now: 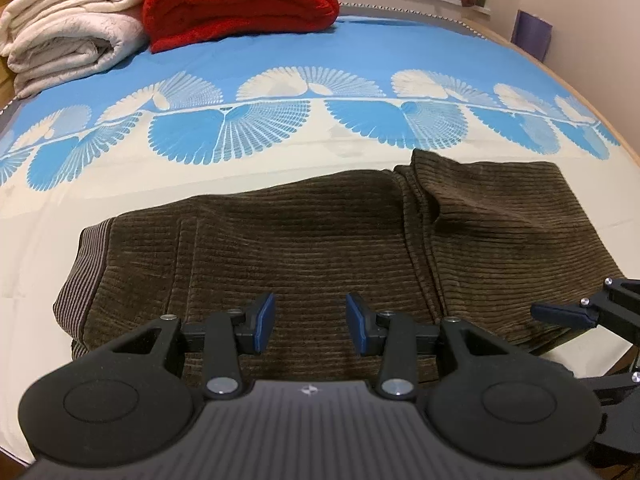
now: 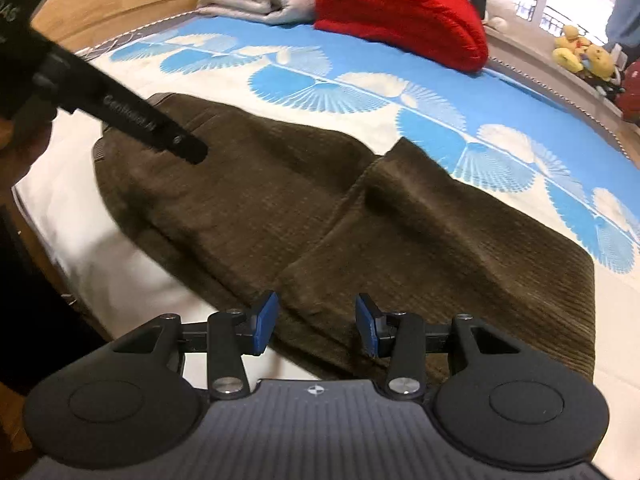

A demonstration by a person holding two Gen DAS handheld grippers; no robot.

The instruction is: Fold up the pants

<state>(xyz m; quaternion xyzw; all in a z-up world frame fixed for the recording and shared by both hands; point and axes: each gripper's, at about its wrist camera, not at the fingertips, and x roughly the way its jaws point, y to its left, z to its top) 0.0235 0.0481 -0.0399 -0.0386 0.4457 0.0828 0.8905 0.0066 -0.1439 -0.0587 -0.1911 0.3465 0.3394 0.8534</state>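
— Where do the brown corduroy pants (image 1: pixel 304 240) lie?

— Along the near edge of the bed (image 1: pixel 120 184), on the cream part of the blue-and-cream patterned sheet (image 1: pixel 360 56). The striped waistband (image 1: pixel 86 276) points toward the left end of that edge, and the legs are folded back over themselves at the right, leaving a doubled layer (image 1: pixel 500 216) with a raised ridge in it.

— And the left tongs (image 1: pixel 310 322)?

— Released: the blue pads (image 1: pixel 265 322) stand well apart, hovering over the near edge of the pants around the seat, with nothing between them.

— The right tongs (image 2: pixel 316 322)?

— Also released and holding nothing. They hang above the near edge of the folded leg section, where the doubled layer begins. From the left wrist view one of their fingers (image 1: pixel 564 314) shows just beside the right part of the pants.

— What else is on the bed?

— At the far edge, a folded red blanket (image 1: pixel 236 4) and, beside it toward the far left corner, a stack of folded white blankets (image 1: pixel 68 28). Beyond the bed, yellow plush toys (image 2: pixel 580 52) sit on a ledge.
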